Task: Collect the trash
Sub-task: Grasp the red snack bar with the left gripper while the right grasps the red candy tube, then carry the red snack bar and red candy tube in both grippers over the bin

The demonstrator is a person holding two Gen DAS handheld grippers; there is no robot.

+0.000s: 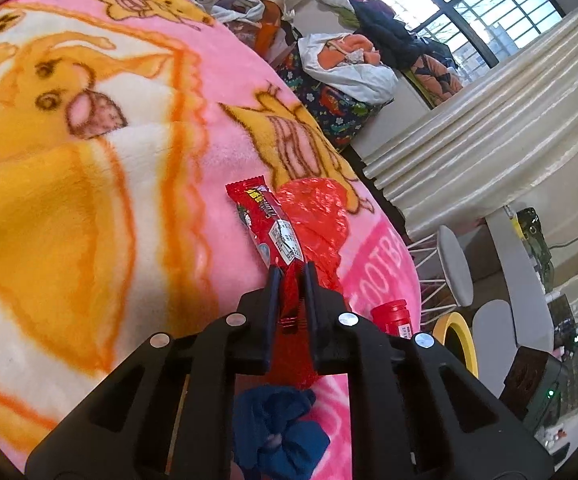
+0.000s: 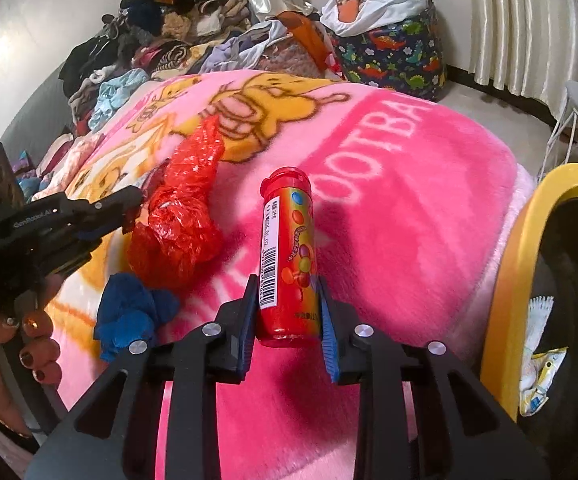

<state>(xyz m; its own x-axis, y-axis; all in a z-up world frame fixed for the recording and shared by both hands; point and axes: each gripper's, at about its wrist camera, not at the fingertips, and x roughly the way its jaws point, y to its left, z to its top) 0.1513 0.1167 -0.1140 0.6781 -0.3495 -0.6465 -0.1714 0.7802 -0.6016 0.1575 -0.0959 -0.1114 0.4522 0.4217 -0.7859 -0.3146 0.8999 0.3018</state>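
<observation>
Pink fleece, printed with yellow cartoon animals, is covering the bed [image 2: 409,208] where the trash is lying. Farthest left in the right wrist view, a person's hand [image 2: 29,340] is carrying the left gripper [image 1: 292,270], which is pinching the near end of a red snack wrapper [image 1: 273,224]; its jaws are standing almost together, with only the thin foil between them. That wrapper is stretching away from the gripper along the line of its fingers, its far end resting on the blanket against a crumpled red plastic bag [image 2: 185,216]. Just below the bag, a blue scrunched cloth [image 2: 129,312] is lying loose. Moving rightward, the right gripper [image 2: 289,312] is clamping the lower part of a red candy tube [image 2: 289,256], pads pressing both sides, the tube's long axis pointing straight ahead from the fingers with its cap at the far end. At the far right edge, a yellow-rimmed bin [image 2: 529,232] is standing beside the bed, with some wrappers already inside. The bin is lying to the right of both grippers, and the right one is clearly nearer to it, so the tube probably gets carried across first while the left hand's wrapper has farther to travel.
</observation>
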